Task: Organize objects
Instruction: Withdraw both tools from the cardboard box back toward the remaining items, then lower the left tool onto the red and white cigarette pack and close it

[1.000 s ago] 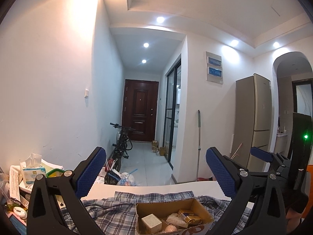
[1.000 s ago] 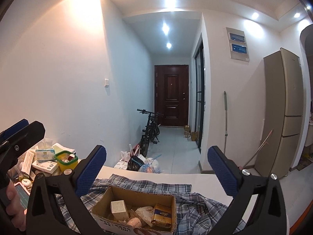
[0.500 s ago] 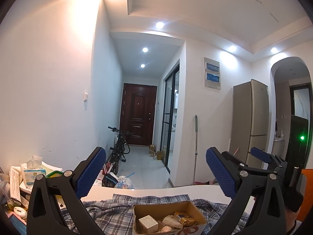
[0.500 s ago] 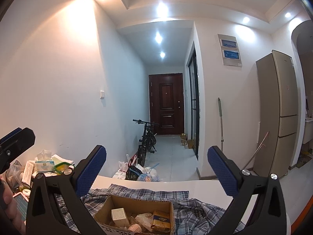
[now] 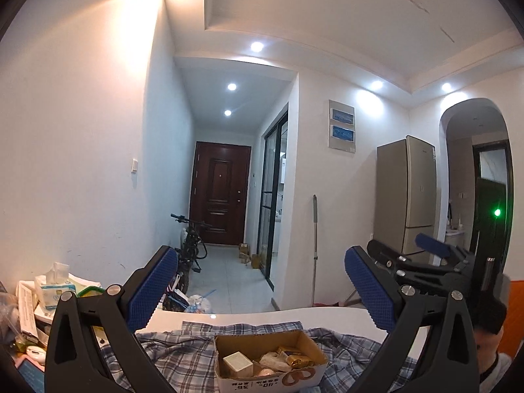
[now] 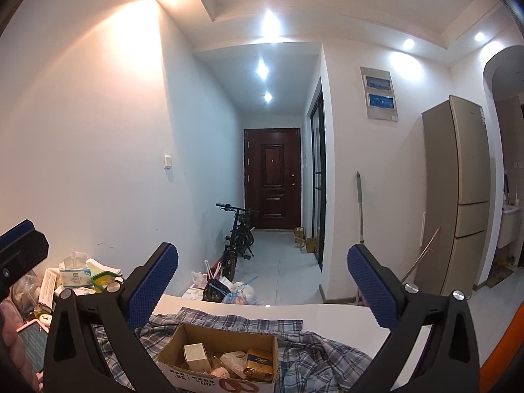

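Observation:
An open cardboard box (image 5: pixel 271 357) sits on a blue plaid cloth (image 5: pixel 177 353) on a white table (image 5: pixel 327 314). It holds a small cream box (image 5: pixel 237 363), a gold packet (image 5: pixel 293 355) and other small items. My left gripper (image 5: pixel 260 291) is open and empty, raised above and behind the box. My right gripper (image 6: pixel 262 290) is open and empty, also raised above the box (image 6: pixel 219 357). The right gripper also shows at the right of the left wrist view (image 5: pixel 435 262).
Clutter fills the table's left end: a tissue pack (image 6: pixel 75 273), a green-rimmed container (image 6: pixel 104 280), papers and a phone (image 6: pixel 31 340). Beyond the table are a bicycle (image 6: pixel 239 239), trash bags (image 6: pixel 229 291), a mop (image 6: pixel 360 222), a fridge (image 6: pixel 458 193) and a dark door (image 6: pixel 271 180).
Both grippers have tilted upward and lifted, so the box and cloth sit lower in both views and more ceiling shows. Both stayed open.

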Tool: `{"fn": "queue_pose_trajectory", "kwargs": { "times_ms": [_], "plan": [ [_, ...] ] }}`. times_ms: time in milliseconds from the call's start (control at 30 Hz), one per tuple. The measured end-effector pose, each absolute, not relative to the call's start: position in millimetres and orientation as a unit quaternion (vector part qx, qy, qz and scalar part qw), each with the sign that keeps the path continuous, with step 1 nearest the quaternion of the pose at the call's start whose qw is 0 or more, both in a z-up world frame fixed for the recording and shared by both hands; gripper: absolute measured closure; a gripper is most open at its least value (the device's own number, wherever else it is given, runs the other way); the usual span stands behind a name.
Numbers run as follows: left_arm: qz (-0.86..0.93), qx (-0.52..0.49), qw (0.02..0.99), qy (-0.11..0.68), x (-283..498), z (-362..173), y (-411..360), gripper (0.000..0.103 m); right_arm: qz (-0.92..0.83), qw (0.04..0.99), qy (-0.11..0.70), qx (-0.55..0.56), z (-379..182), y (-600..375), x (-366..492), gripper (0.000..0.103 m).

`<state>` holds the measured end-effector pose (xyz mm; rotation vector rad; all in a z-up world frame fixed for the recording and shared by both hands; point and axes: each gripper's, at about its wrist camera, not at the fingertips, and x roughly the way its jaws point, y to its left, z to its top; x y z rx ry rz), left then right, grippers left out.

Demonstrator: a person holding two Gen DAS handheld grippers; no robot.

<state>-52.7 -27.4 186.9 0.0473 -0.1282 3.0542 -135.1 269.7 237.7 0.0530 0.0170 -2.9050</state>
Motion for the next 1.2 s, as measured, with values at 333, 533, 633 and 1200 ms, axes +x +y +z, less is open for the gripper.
{"fn": "queue_pose_trajectory", "kwargs": {
  "times_ms": [333,533,633,1200],
  "plan": [
    [0.995,-0.016,0.084,-0.049,-15,159,-27,0.000,-0.991,0.130,0.019,0.001,222,266,-84,0.000],
    [0.997,-0.025,0.062,-0.041,2,137,-30,0.000,-0.989,0.140,-0.023,0.037,186,282,-71,0.000],
    [0.997,-0.039,0.050,-0.043,0,124,-36,0.000,-0.991,0.124,-0.025,0.046,171,287,-67,0.000],
    [0.994,-0.110,0.025,-0.016,-15,55,-34,0.000,-0.988,0.106,-0.023,0.113,119,298,-70,0.000]
  ]
}}
